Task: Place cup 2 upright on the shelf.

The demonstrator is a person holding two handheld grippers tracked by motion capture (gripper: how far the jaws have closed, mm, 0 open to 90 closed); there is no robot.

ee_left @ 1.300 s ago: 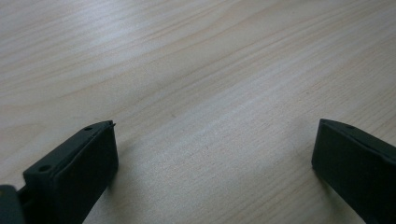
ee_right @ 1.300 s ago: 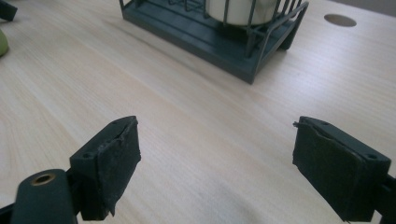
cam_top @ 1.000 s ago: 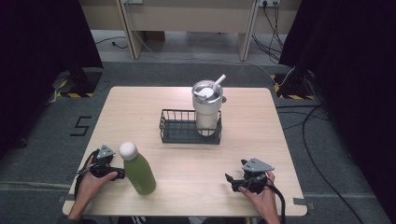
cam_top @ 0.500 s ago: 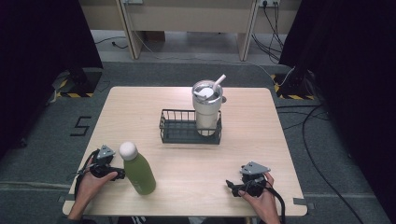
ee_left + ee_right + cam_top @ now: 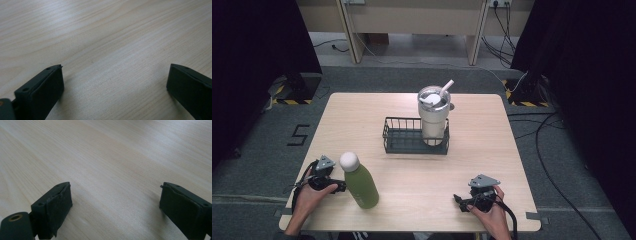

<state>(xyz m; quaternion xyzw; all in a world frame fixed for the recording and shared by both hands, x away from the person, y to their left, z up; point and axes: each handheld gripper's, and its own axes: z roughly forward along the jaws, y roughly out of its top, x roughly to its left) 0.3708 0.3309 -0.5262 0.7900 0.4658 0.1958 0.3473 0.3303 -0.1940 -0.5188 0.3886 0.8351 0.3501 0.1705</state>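
High view: your left gripper point(image 5: 324, 181) and right gripper point(image 5: 474, 197) rest wide-jawed, empty, on the table point(image 5: 492, 130). The green bottle point(image 5: 358, 180) stands just beside the left gripper; a pickup likely hasn't started, so close on it squarely.

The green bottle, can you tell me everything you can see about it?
The green bottle has a smooth olive-green body and a round white cap on top. It looks like plastic or coated metal, though that is hard to tell. It stands upright on the wooden table, near the front left corner, with the cap on. The left gripper sits right beside it on its left, close to the body; whether they touch cannot be told. It stands apart from the black wire basket farther back.
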